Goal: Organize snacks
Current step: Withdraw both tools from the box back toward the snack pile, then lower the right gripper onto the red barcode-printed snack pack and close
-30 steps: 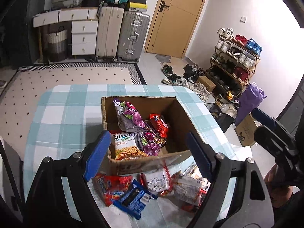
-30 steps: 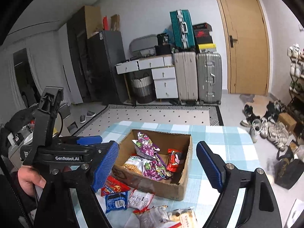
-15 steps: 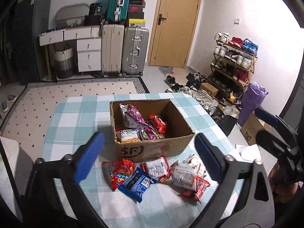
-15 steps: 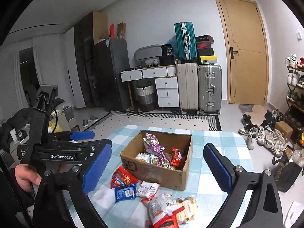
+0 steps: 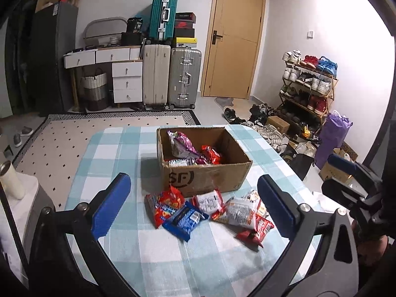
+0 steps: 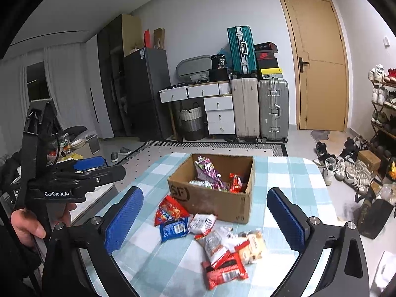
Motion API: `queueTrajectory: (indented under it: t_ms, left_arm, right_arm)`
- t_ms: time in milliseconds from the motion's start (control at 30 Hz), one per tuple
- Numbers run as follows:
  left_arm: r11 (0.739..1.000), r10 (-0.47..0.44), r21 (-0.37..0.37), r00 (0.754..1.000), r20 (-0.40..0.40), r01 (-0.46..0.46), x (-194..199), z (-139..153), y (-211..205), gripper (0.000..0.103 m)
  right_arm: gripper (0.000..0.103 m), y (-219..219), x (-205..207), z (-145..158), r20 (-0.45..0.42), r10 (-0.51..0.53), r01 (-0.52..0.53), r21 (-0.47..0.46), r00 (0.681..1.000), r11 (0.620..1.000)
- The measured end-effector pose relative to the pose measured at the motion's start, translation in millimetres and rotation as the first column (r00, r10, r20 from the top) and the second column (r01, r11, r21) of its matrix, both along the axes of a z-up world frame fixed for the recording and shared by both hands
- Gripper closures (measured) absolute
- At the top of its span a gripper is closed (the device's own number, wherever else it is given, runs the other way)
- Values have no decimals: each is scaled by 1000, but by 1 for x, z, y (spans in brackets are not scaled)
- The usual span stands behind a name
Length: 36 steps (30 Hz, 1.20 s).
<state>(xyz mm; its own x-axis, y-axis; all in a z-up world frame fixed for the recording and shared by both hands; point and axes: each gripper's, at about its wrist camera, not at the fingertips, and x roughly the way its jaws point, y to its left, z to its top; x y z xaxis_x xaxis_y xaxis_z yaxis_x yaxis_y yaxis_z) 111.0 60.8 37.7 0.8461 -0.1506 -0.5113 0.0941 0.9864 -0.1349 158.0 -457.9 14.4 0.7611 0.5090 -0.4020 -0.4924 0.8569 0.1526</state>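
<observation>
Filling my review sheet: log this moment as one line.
left gripper: open, empty | right gripper: opening, empty | brown cardboard box: partly filled | loose snack packets: on checked tablecloth

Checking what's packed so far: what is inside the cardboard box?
Inside the cardboard box: an upright purple snack bag, a red packet, and a pale packet. The box's front wall hides anything lower.

The box (image 5: 210,177) bore "SF" in a dark oval on its near side. The left gripper (image 6: 59,193) carried "GenRobot.AI" in white along its black body. A dark pack (image 5: 135,25) on the desk showed "36". The snack wrappers' print was too small to read.
</observation>
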Motion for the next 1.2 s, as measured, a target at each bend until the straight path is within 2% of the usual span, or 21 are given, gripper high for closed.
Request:
queueTrajectory:
  t_ms: [367, 633, 933, 1200]
  left_arm:
    - [999, 34, -16, 999, -39, -35, -18, -31, 0, 1]
    - [1000, 13, -23, 996, -85, -15, -17, -65, -12, 1]
    - [999, 4, -40, 990, -142, -9, -4, -101, -18, 1]
    - [998, 9, -66, 980, -201, -22, 6, -129, -9, 1]
  right_arm:
    - [1, -11, -11, -36, -60, -32, 31, -21, 998, 999]
    - [1, -12, -5, -80, -143, -42, 36, -41, 989, 999]
    - [1, -6, 16, -133, -264, -34, 17, -65, 964, 998]
    - [1, 1, 43, -165, -359, -35, 4, -86, 933, 996]
